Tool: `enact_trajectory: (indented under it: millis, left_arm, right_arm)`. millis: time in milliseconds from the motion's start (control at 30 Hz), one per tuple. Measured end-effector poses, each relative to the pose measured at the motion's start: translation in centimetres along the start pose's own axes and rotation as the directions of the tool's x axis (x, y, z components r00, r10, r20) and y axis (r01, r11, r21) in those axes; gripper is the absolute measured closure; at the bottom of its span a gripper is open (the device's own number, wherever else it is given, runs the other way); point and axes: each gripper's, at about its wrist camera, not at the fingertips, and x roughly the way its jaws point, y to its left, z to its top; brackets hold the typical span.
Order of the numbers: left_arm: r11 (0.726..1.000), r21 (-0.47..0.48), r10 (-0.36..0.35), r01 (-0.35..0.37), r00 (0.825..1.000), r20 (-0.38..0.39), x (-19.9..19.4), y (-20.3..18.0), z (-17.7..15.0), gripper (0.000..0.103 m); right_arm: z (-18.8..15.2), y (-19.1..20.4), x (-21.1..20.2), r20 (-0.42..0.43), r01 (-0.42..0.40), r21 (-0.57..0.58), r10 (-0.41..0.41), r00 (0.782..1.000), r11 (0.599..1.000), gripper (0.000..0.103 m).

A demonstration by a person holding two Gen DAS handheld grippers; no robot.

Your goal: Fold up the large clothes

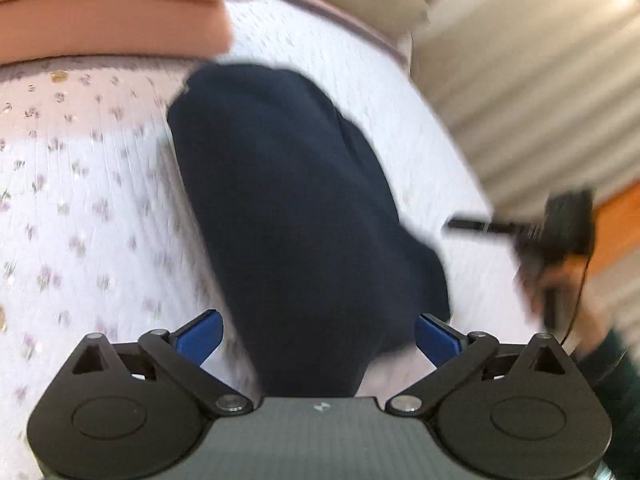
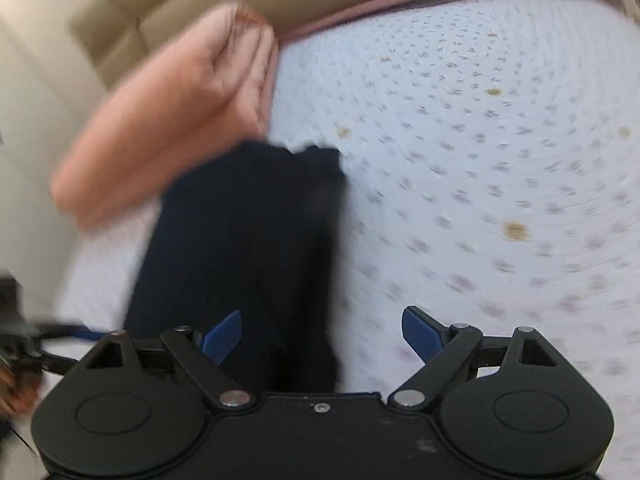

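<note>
A dark navy garment [image 1: 296,208] lies folded in a long strip on the flowered white bedsheet [image 1: 80,208]. My left gripper [image 1: 318,338] hovers over its near end, jaws wide open, blue pads [image 1: 200,338] clear of the cloth. In the right wrist view the same navy garment [image 2: 248,248] runs away from me. My right gripper [image 2: 320,334] is open above its near right edge and holds nothing. Both views are motion-blurred.
A folded peach cloth [image 1: 112,12] [image 2: 168,132] lies at the garment's far end near the bed's edge. A beige padded headboard [image 2: 120,12] stands beyond. The sheet [image 2: 500,160] spreads wide to the right. A hand in a dark green sleeve [image 1: 612,364] is at the right.
</note>
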Motion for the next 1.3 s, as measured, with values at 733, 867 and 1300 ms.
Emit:
enact_trajectory:
  millis: [733, 867, 1300]
  left_arm:
    - [0.984, -0.146, -0.101, 0.103, 0.995, 0.020, 10.5, 6.2, 5.8, 0.033]
    - [0.973, -0.188, -0.131, 0.135, 0.991, 0.038, 9.2, 6.3, 5.5, 0.039]
    - [0.998, -0.046, -0.028, 0.033, 0.994, 0.108, -1.7, -3.6, 3.2, 0.040]
  right_arm:
    - [0.4, -0.1, 12.1, -0.098, -0.316, 0.065, 0.322, 0.942, 0.946, 0.013]
    - [-0.6, 1.0, 9.9, -0.026, -0.353, 0.090, 0.357, 0.934, 0.931, 0.047]
    - [-2.2, 8.4, 1.0, 0.051, -0.416, -0.035, 0.417, 0.907, 0.909, 0.050]
